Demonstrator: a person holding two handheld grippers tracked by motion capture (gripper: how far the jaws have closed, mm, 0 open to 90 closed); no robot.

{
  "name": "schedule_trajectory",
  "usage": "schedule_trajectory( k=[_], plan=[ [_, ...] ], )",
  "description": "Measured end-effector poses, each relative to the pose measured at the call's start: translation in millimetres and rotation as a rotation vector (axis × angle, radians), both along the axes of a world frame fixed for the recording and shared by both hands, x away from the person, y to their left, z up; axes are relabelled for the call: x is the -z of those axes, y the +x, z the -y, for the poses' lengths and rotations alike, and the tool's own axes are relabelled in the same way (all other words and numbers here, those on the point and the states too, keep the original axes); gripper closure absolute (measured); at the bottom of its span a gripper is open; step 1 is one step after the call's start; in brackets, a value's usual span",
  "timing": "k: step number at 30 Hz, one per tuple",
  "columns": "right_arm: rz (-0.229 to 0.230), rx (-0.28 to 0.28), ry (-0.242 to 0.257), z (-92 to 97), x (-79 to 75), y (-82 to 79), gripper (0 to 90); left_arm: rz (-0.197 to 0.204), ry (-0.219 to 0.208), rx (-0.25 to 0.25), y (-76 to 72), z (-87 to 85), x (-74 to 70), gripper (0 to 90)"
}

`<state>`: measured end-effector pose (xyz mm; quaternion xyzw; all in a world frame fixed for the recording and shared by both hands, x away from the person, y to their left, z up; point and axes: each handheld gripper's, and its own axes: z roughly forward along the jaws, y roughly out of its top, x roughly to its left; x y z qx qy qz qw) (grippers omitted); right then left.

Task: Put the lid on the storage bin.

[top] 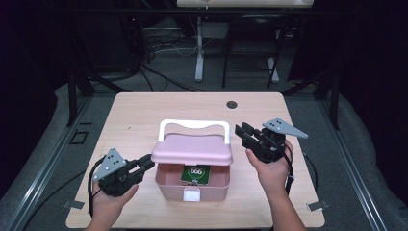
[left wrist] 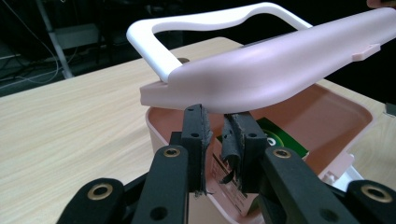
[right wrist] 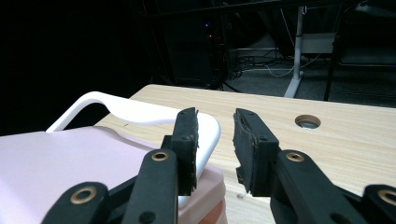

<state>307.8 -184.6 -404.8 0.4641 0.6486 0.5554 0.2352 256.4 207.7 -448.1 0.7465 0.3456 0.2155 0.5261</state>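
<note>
A pink box [top: 168,188] stands in the middle of the table, its lid [top: 192,149] tilted up at the front and a white handle [top: 192,124] behind it. Inside lies a green packet [top: 196,174]. My left gripper [top: 148,163] sits at the box's left side, jaws nearly together with nothing between them. In the left gripper view its tips [left wrist: 217,123] are right under the edge of the lid [left wrist: 280,65], above the green packet [left wrist: 280,142]. My right gripper [top: 242,131] hovers open to the right of the handle. In the right gripper view, the right gripper [right wrist: 215,126] holds nothing, with the handle [right wrist: 140,112] beside its left finger.
A white latch [top: 192,194] sticks out from the box's front wall. A round cable hole [top: 232,104] lies in the wooden table [top: 139,115] toward the far edge. Beyond the table are desk legs and cables on a dark floor.
</note>
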Motion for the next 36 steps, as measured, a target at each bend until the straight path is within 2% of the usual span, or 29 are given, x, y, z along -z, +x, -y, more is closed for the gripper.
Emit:
schedule_trajectory(
  k=[8, 17, 28, 36],
  plan=[
    [0.001, 0.003, 0.004, 1.0, -0.6, -0.4, 70.0, -0.033, 0.007, 0.016, -5.6, -2.0, 10.7, 77.7],
    [0.002, 0.004, 0.003, 1.1, -0.1, 0.1, 70.0, -0.034, 0.005, 0.024, -11.0, -3.3, 15.6, 77.4],
    [0.001, 0.003, 0.002, 0.6, 0.4, 0.3, 70.0, -0.073, 0.006, 0.041, -19.7, -4.7, 24.2, 77.1],
    [-0.001, 0.001, -0.001, -0.6, 1.1, 0.4, 70.0, -0.095, 0.028, 0.053, -23.8, -4.8, 30.7, 77.0]
  ],
)
